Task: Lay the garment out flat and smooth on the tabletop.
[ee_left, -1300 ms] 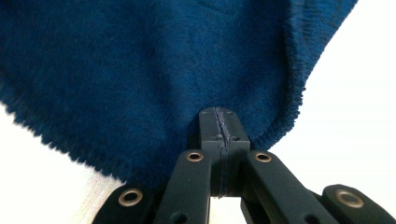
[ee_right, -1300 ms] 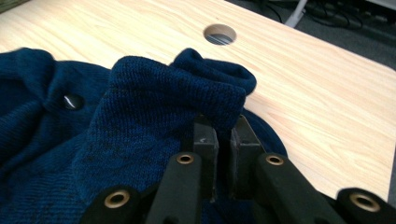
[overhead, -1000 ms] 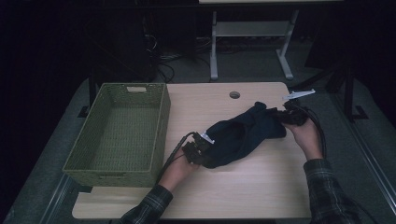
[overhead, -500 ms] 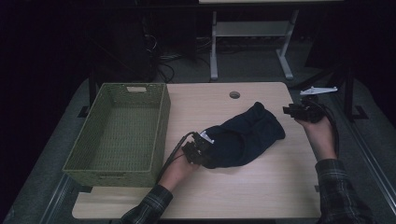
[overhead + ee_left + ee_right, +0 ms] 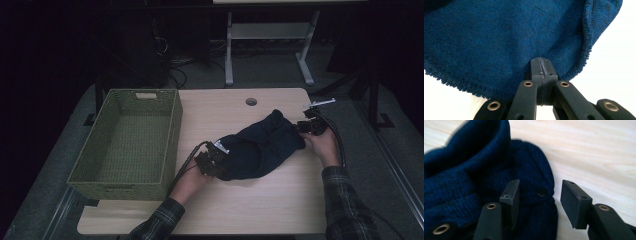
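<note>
Your dark blue knit garment (image 5: 260, 147) lies bunched on the table (image 5: 260, 205), right of the empty green basket (image 5: 127, 142). Your left gripper (image 5: 541, 67) is clamped on its hem; your right gripper (image 5: 539, 200), jaws just opening, straddles the buttoned end ungripped. Next, likely pinch there

Dim room, grey floor (image 5: 65, 150), white desk frame (image 5: 270, 35), tangled cables (image 5: 175, 65)

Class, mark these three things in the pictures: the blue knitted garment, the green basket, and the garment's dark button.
blue knitted garment (image 5: 260, 147), high view, its middle.
green basket (image 5: 172, 132), high view, right wall.
dark button (image 5: 542, 192), right gripper view, its face.
</note>
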Demonstrator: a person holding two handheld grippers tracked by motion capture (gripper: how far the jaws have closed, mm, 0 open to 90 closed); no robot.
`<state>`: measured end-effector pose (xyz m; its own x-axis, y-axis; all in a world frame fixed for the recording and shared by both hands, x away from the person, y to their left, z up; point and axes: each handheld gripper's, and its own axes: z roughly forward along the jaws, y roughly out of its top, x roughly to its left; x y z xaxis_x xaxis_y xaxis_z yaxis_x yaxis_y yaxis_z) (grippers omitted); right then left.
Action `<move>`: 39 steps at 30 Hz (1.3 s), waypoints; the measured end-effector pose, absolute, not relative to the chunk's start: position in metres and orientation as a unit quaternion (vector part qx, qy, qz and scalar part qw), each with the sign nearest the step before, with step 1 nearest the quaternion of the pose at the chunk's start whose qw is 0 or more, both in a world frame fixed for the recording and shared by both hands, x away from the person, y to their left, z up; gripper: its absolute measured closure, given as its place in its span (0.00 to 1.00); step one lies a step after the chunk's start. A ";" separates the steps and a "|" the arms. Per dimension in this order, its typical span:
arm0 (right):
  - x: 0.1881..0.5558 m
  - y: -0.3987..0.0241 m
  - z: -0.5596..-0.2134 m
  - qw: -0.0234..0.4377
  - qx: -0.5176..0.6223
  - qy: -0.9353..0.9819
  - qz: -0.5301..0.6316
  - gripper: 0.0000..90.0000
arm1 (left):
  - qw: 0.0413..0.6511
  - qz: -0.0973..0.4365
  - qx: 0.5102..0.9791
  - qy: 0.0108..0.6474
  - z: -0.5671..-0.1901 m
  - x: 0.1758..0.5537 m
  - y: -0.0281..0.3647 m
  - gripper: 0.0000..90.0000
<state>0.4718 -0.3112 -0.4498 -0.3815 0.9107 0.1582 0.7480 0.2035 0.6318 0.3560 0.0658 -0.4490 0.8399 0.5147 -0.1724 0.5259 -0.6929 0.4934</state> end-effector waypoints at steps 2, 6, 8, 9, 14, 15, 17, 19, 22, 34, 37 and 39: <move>0.474 -0.310 -0.454 0.116 0.544 0.767 0.320 0.56 | 0.271 -0.010 0.920 0.283 -0.449 0.356 0.066 1.00; 0.474 -0.309 -0.461 0.104 0.552 0.765 0.314 0.60 | 0.272 -0.011 0.920 0.283 -0.449 0.356 0.066 1.00; 0.474 -0.310 -0.461 0.100 0.551 0.766 0.316 0.70 | 0.272 -0.011 0.919 0.284 -0.449 0.356 0.066 1.00; 0.473 -0.310 -0.462 0.098 0.551 0.765 0.318 0.73 | 0.272 -0.011 0.919 0.284 -0.449 0.356 0.066 1.00; 0.473 -0.305 -0.455 0.135 0.537 0.777 0.300 0.77 | 0.271 -0.011 0.920 0.283 -0.449 0.356 0.066 1.00; 0.473 -0.303 -0.452 0.150 0.531 0.779 0.297 0.77 | 0.271 -0.011 0.920 0.283 -0.449 0.356 0.066 1.00; 0.476 -0.301 -0.445 0.177 0.526 0.778 0.295 0.77 | 0.269 -0.013 0.920 0.283 -0.449 0.356 0.066 1.00; 0.482 -0.299 -0.440 0.183 0.524 0.781 0.287 0.77 | 0.269 -0.012 0.920 0.283 -0.449 0.356 0.066 1.00; 0.493 -0.292 -0.437 0.190 0.523 0.782 0.279 0.77 | 0.269 -0.012 0.920 0.283 -0.449 0.356 0.066 1.00; 0.502 -0.279 -0.427 0.202 0.527 0.771 0.295 0.63 | 0.269 -0.010 0.921 0.281 -0.449 0.356 0.066 1.00; 0.491 -0.281 -0.412 0.191 0.517 0.773 0.315 0.66 | 0.268 -0.010 0.921 0.282 -0.448 0.356 0.065 1.00; 0.486 -0.281 -0.407 0.182 0.511 0.775 0.325 0.68 | 0.263 -0.009 0.924 0.278 -0.448 0.356 0.065 1.00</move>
